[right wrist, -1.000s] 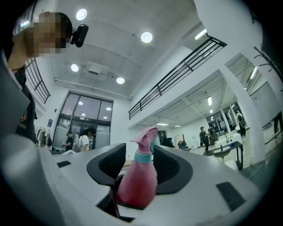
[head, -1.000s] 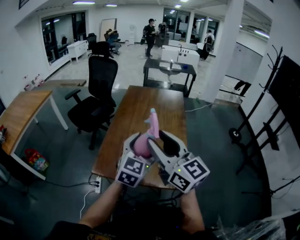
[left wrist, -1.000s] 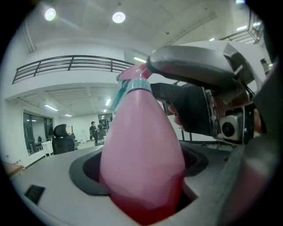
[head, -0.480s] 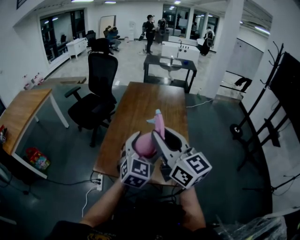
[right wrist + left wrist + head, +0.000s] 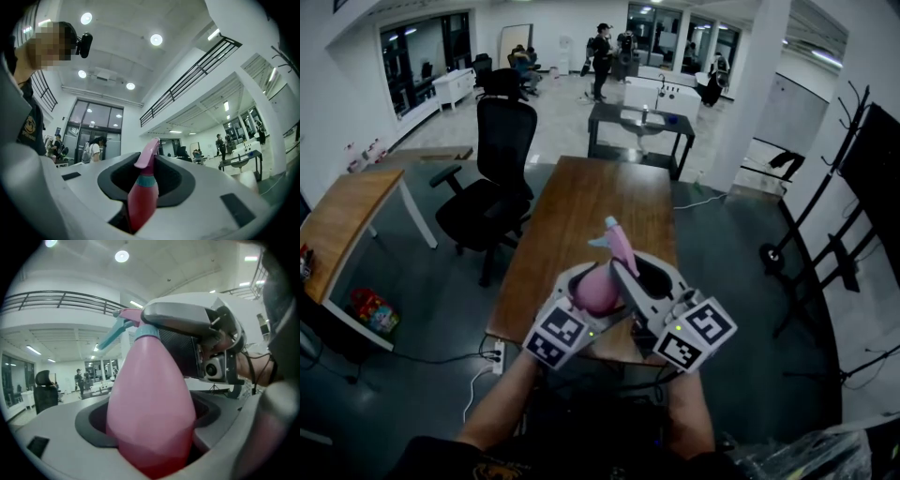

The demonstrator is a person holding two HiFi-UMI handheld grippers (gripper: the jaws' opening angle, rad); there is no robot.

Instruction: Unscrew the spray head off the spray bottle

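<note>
We find the left gripper [image 5: 586,281] clenched on the pink plastic spray bottle [image 5: 150,413], held above the 6 o'clock end of the brown wooden table [image 5: 591,202]. The right gripper [image 5: 628,272], at the bottle's 3 o'clock, has just been closing and now grasps the pink-and-teal spray head [image 5: 149,157] at the bottle's 12 o'clock.
</note>
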